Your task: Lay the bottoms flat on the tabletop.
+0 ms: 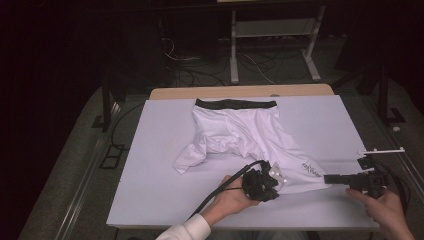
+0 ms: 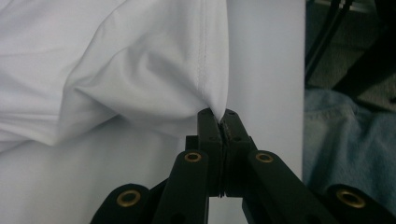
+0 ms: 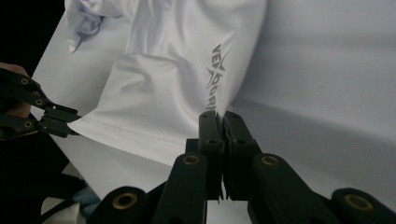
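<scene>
step: both corners of one leg hem pinched, hem taut | shorts (image 1: pixel 240 132): on counter (image 1: pixel 150 190), waistband far | left hand-held gripper (image 2: pixel 220 120): clamped on hem corner | right hand-held gripper (image 3: pixel 219 122): clamped on the other hem corner by logo | next: likely lift together, keeping hem taut, to spread or fold.

Looks like a lab or recording room from my end. White board (image 1: pixel 150 165) laid over a wooden tabletop (image 1: pixel 240 91) at centre frame. Loose cables (image 1: pixel 200 75) sprawl on the grey floor at upper centre, beside a white metal stand (image 1: pixel 272 45). Surroundings dark; metal rails (image 1: pixel 85 175) run along the left edge.
</scene>
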Action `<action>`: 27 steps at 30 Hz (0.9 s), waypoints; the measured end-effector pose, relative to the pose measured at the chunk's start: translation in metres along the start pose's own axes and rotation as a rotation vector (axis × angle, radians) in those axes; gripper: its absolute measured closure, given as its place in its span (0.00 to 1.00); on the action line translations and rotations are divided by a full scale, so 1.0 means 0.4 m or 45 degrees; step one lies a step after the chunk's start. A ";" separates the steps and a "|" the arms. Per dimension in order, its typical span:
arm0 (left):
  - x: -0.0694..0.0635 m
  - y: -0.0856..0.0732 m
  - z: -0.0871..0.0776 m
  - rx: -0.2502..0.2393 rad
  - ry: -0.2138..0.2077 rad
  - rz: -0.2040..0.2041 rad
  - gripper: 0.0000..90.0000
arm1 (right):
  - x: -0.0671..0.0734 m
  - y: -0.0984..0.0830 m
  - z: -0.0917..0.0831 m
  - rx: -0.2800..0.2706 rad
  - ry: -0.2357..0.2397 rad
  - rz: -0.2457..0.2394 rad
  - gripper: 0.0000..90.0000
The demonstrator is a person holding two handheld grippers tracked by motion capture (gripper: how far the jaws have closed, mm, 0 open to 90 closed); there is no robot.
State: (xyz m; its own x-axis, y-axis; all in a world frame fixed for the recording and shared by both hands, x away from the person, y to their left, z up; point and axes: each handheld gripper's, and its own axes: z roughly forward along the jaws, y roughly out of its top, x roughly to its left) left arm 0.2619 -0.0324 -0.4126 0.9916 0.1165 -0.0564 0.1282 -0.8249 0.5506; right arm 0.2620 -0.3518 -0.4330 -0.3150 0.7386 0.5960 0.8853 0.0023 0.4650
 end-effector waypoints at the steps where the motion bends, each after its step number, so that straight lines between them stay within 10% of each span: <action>1: -0.007 -0.002 0.004 0.004 -0.006 0.000 0.98 | 0.001 -0.008 -0.002 0.011 -0.001 -0.002 0.95; 27: -0.047 -0.028 0.031 0.071 -0.081 0.046 0.90 | 0.007 -0.062 0.004 0.130 -0.022 -0.045 0.84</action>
State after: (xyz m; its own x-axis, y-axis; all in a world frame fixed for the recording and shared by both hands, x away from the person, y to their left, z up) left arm 0.2419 -0.0322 -0.4279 0.9945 0.0521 -0.0907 0.0911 -0.8576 0.5062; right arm 0.2396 -0.3484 -0.4440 -0.3412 0.7484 0.5687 0.9043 0.0962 0.4160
